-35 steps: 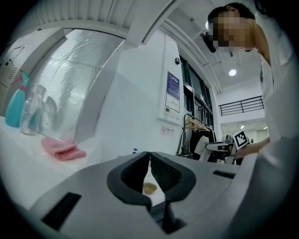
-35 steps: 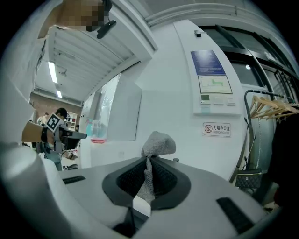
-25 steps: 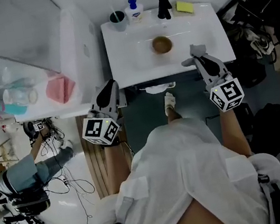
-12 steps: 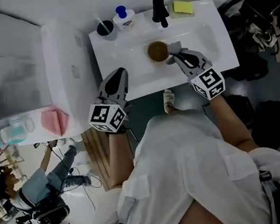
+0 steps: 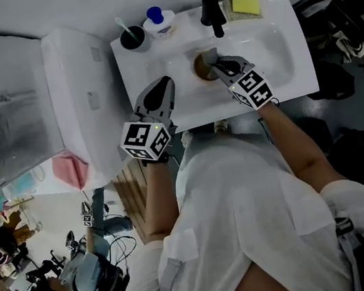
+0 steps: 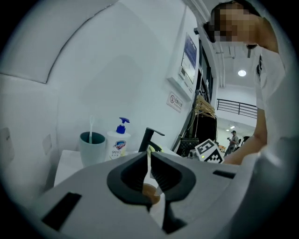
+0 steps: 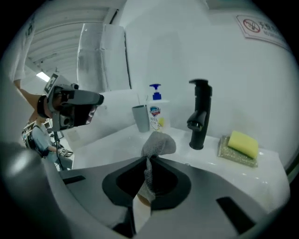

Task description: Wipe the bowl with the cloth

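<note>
While the cloth (image 7: 158,144) is clamped in the right hand-held gripper (image 5: 218,65) at the bowl (image 5: 200,68) in the sink (image 5: 271,38), left hand-held gripper (image 5: 163,85) closed & empty, light circular strokes are prob. needed so it isn't pushed.

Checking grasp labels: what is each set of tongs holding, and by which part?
Right tongs are shut on the grey cloth, pinching a bunched fold; the rest puffs out past the tips. Left tongs are shut, with nothing between them.
</note>
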Available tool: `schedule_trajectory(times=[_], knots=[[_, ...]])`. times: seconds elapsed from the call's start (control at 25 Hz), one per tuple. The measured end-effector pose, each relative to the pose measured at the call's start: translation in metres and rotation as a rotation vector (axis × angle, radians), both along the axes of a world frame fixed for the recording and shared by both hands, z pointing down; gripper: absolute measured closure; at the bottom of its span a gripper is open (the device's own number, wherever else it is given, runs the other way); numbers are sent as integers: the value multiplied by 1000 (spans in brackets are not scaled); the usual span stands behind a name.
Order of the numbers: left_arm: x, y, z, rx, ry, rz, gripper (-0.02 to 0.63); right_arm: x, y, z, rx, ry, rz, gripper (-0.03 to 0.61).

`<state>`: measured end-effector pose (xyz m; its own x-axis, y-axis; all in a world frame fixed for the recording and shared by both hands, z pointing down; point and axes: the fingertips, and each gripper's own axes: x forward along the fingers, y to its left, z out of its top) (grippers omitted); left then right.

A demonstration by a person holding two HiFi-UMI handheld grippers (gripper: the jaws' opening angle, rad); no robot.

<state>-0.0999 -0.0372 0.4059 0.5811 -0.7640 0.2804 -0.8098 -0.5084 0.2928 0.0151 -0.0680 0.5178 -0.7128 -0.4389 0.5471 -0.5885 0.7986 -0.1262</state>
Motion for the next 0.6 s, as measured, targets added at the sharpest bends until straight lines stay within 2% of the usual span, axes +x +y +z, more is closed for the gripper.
schedule_trajectory(times=[0.28,0.36,0.48,0.6], knots=[[-11,-14,18,-44,13,8,584,-11,-18,52,-169,45,79,529],[-15,-20,22,-51,14,15,584,-12,-20,59,-193,57,95,415],[-18,-23,26,-63,15,24,584,-11,-16,61,-181,97,88,395],[-18,-28,27,-67,16,37,584,-4,-13,58,-107,185,22,394]])
